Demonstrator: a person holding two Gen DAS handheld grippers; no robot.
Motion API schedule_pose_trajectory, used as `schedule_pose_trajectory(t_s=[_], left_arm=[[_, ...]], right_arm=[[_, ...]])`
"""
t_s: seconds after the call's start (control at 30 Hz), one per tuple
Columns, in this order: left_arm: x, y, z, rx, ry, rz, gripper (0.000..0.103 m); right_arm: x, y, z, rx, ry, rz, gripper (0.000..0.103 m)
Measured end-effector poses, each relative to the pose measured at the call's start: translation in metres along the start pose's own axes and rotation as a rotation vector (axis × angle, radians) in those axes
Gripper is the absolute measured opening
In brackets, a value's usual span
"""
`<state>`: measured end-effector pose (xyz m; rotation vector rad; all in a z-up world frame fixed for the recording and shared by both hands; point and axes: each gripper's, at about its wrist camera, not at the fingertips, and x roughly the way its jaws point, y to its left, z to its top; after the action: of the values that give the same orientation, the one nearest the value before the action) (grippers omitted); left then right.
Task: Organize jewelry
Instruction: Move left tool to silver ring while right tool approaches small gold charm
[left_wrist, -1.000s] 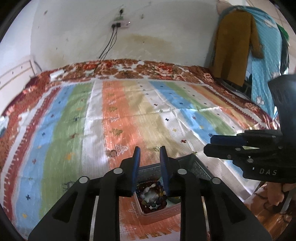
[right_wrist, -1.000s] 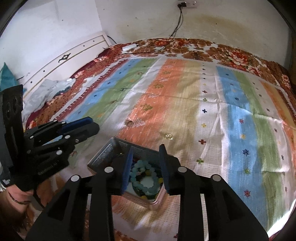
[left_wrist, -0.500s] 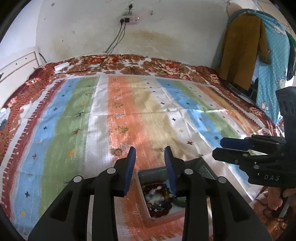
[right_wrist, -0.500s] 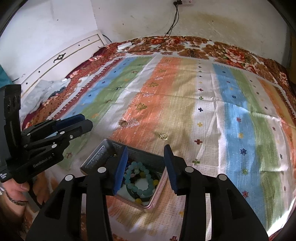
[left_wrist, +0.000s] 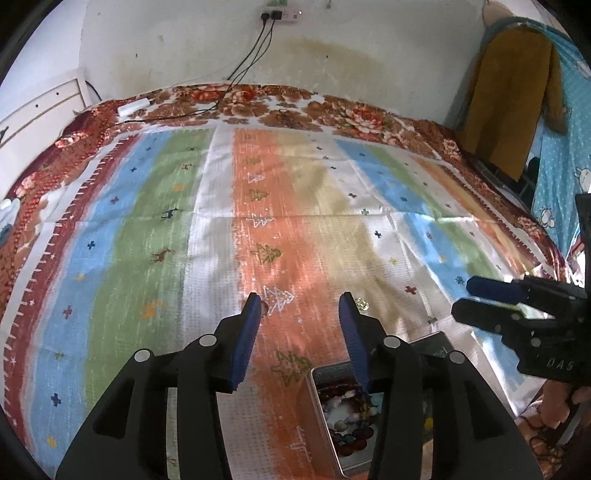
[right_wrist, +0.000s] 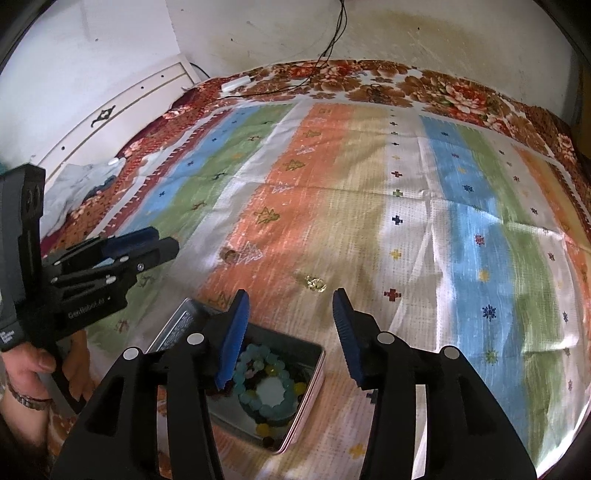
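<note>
Both grippers have pulled back from the tin since the earlier frames: it sat framed between each pair of fingers then, and now it lies low in both views. Your left gripper (left_wrist: 301, 306) is partly open, its jaws opening, with only bedspread (left_wrist: 155, 206) between them. Your right gripper (right_wrist: 291, 301) is likewise opening and holds nothing.

The metal tin (right_wrist: 317, 356) sits at the lower centre of the right view, with a pale blue bead bracelet (right_wrist: 267, 387) and darker beads inside. 2 loose pieces lie on the orange stripe ahead: a small gold piece (right_wrist: 314, 283) just above your right fingers, and a brownish ring-like piece (right_wrist: 228, 254) further left.

Your risks, as I judge them: the gold piece is tiny and flat on soft cloth, so closing on it may pinch fabric instead, or flick it away. The left gripper's right finger hides part of the tin in its own view, so you could knock the rim and spill the beads.
</note>
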<state>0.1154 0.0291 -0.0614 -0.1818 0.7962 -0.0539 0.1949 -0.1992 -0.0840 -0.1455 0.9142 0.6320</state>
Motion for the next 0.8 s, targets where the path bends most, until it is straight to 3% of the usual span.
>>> schedule_pose_trajectory(t_s=[0.27,0.8], left_arm=[[0.014,0.012,0.014,-0.027,0.03,0.012,0.047],[0.061,0.037,0.02,-0.142,0.215,-0.024,0.05]], right_arm=[[0.01,-0.01,0.004,0.049,0.043,0.024,0.049],[0.041,-0.015,0.014,0.052,0.144,0.044,0.05]])
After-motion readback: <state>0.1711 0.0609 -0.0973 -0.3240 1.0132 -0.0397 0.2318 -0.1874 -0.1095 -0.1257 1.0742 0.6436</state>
